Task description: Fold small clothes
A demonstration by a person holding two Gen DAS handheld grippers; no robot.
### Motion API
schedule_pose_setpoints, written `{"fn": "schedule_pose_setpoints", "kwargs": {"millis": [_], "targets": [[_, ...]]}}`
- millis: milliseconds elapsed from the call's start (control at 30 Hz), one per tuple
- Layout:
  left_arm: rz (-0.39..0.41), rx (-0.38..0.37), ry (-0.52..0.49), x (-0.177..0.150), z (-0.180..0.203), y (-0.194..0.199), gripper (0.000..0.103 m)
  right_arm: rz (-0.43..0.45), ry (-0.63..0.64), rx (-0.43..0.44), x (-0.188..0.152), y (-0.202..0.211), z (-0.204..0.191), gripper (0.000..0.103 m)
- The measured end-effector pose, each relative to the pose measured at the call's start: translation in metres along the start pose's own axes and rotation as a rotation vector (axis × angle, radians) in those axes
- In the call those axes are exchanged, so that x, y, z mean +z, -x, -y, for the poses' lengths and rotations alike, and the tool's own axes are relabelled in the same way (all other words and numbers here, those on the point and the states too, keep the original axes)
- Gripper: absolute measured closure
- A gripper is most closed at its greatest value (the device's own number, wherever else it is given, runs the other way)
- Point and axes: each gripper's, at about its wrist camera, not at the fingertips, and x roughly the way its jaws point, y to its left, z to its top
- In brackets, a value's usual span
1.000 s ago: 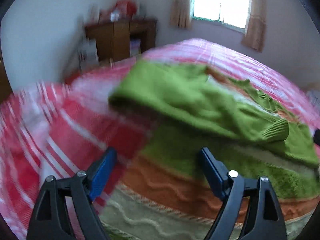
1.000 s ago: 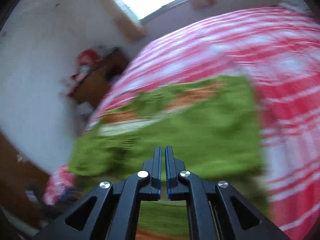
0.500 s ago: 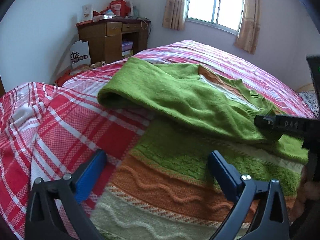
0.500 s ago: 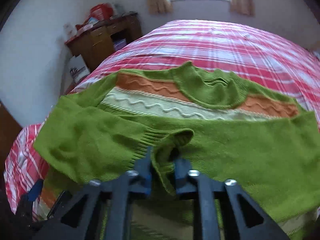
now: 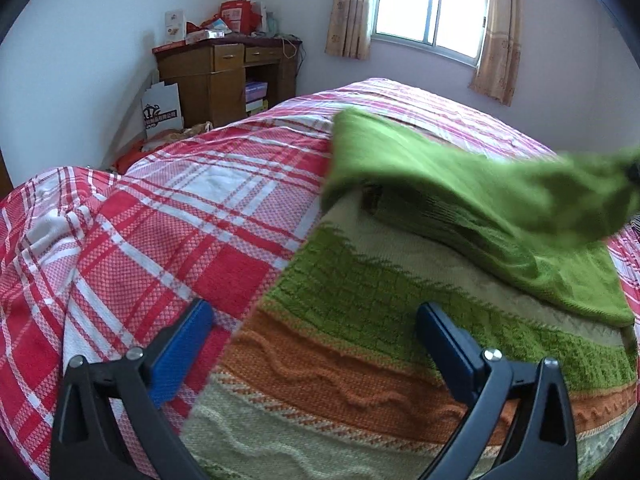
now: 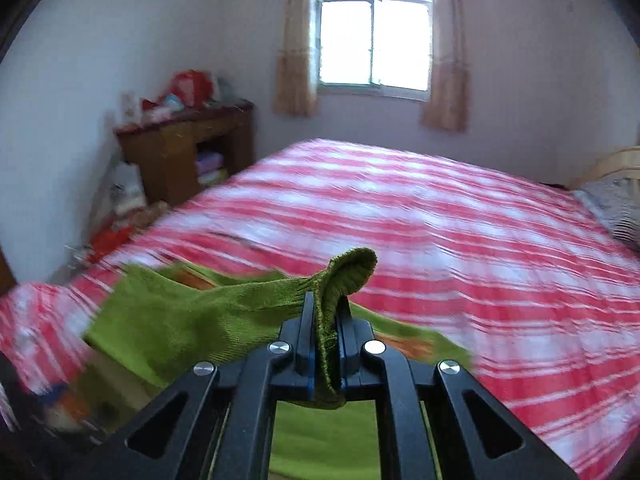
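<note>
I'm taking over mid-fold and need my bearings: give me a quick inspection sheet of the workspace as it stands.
Surface: bed with red plaid cover, wrinkled at the near left edge.
Job's things: striped knit sweater lying on the bed; its green sleeve is lifted off the body, ribbed cuff pinched.
Clutter: nothing seen on the bed besides the sweater.
Grippers: right gripper shut on the cuff; left gripper wide open over the sweater's edge, holding nothing.
Cables: a thin cord hangs at the wooden desk; none near the work.
Surroundings: desk piled with boxes, curtained window, paper bag on the floor.
</note>
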Motion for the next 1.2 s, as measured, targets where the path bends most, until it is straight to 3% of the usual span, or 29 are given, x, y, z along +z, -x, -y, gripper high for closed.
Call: {"fn": "schedule_pose_setpoints", "kwargs": {"millis": [167,267,300,333,400,467,500,567,633,733,800,867,933,967,1067,1200], "targets": [[-0.002,0.008,-0.005,0.0,0.0,0.0,0.0,-0.134,-0.026,-0.083,-0.057,-0.035,0.038,0.096],[-0.003,0.008,-0.005,-0.001,0.001,0.0,0.0,-0.293,0.001,-0.145,-0.091,-0.059,0.044,0.086],[-0.003,0.009,-0.005,-0.001,0.001,0.0,0.0,-0.273,-0.007,-0.143,-0.091,-0.056,0.046,0.08],[-0.003,0.008,-0.005,-0.001,0.001,0.0,0.0,-0.253,-0.025,-0.143,-0.087,-0.051,0.049,0.061],[-0.003,0.008,-0.005,-0.001,0.001,0.0,0.0,-0.223,-0.09,-0.171,-0.084,-0.035,0.061,0.041],[-0.002,0.008,-0.004,-0.001,0.001,0.0,0.0,-0.167,-0.155,-0.342,-0.084,-0.01,0.076,0.041],[-0.002,0.009,-0.005,-0.001,0.001,0.0,0.0,-0.129,-0.192,-0.386,-0.084,0.004,0.081,0.041],[-0.002,0.014,-0.008,0.0,0.002,0.0,0.0,-0.054,-0.253,-0.292,-0.083,0.024,0.089,0.043],[-0.003,0.018,-0.01,0.0,0.002,0.0,0.0,-0.047,-0.244,-0.193,-0.079,0.029,0.085,0.067],[-0.003,0.019,-0.01,0.0,0.002,0.0,0.0,-0.106,-0.229,-0.015,-0.075,0.012,0.066,0.068],[-0.003,0.02,-0.011,0.0,0.002,0.0,0.0,-0.149,-0.228,0.044,-0.078,-0.005,0.055,0.068],[-0.003,0.019,-0.011,0.0,0.002,0.0,0.0,-0.196,-0.216,0.048,-0.086,-0.021,0.041,0.068],[-0.003,0.02,-0.01,0.0,0.002,0.0,0.0,-0.297,-0.23,0.034,-0.1,-0.044,0.036,0.068],[-0.002,0.02,-0.01,0.0,0.002,0.0,0.0,-0.262,-0.227,0.03,-0.103,-0.044,0.036,0.068],[-0.002,0.021,-0.011,0.0,0.002,0.0,0.0,-0.264,-0.155,0.003,-0.103,-0.044,0.026,0.068],[-0.004,0.014,-0.008,0.0,0.002,0.0,0.0,-0.267,-0.173,0.023,-0.106,-0.039,0.039,0.068]]}}
